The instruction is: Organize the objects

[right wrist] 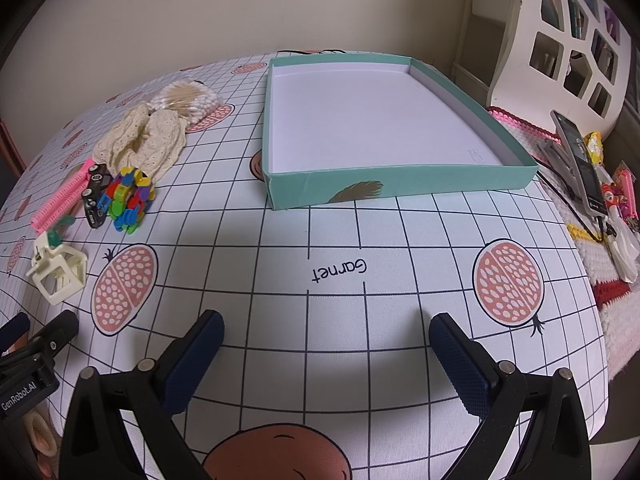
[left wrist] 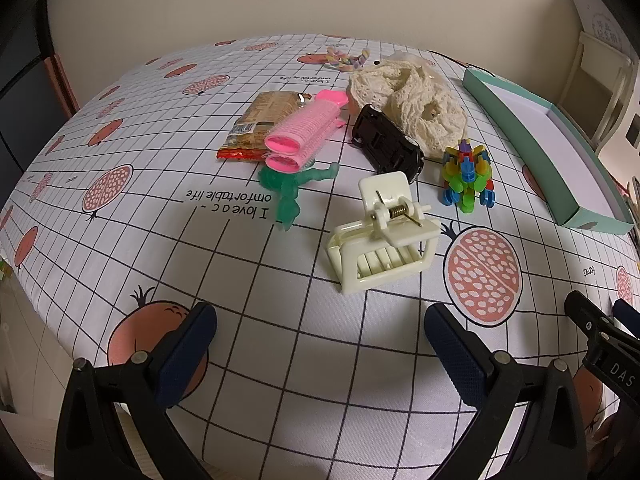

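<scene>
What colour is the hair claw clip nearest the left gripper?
Cream white, with a brass-coloured spring: the clip shows best in the left wrist view.

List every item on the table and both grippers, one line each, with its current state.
Left gripper: open, holding nothing.
Right gripper: open, holding nothing.
Teal box: open-topped, nothing inside.
Cream hair claw: shut, lying on the cloth.
Black toy car: flipped, underside up.
Pink hair rollers: lying across the snack packet.
Snack packet: flat, appears sealed.
Lace fabric: bunched up.
</scene>
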Demonstrator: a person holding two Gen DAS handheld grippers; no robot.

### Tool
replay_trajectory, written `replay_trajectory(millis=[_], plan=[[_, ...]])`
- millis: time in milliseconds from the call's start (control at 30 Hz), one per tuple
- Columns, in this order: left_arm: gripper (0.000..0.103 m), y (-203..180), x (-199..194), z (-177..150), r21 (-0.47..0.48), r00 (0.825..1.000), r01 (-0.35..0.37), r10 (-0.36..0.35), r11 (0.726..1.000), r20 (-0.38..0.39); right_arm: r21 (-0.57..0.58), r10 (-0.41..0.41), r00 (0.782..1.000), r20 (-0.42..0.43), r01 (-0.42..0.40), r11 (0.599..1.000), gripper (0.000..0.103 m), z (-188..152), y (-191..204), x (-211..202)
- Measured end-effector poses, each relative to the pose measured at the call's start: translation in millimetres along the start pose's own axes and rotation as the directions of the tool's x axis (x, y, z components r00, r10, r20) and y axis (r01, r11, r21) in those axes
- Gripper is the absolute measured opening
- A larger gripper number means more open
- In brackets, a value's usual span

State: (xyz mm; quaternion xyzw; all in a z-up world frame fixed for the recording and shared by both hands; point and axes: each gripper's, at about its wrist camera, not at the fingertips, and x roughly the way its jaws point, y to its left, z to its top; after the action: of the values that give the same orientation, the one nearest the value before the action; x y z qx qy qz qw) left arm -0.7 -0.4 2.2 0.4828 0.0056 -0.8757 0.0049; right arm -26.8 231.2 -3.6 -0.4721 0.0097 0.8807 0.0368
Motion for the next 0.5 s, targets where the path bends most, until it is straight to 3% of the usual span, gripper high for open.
replay_trajectory(millis=[367, 500], plan=[[0.103, 0.6, 0.9, -0.9, 0.003, 1.0, 0.001, -0.001, 1.0, -0.004, 0.01, -0.003, 1.0, -0.015, 0.003, 1.0, 0.103, 1.0, -2.5, -3.1], [0.103, 0.5, 2.4, 2.0, 0.005, 0.999, 0.002, -0.002, 1.0, -0.04, 0.01, -0.004, 0.998, -0.059, 0.004, 1.0, 0.103, 6.4, -2.9, -0.5]])
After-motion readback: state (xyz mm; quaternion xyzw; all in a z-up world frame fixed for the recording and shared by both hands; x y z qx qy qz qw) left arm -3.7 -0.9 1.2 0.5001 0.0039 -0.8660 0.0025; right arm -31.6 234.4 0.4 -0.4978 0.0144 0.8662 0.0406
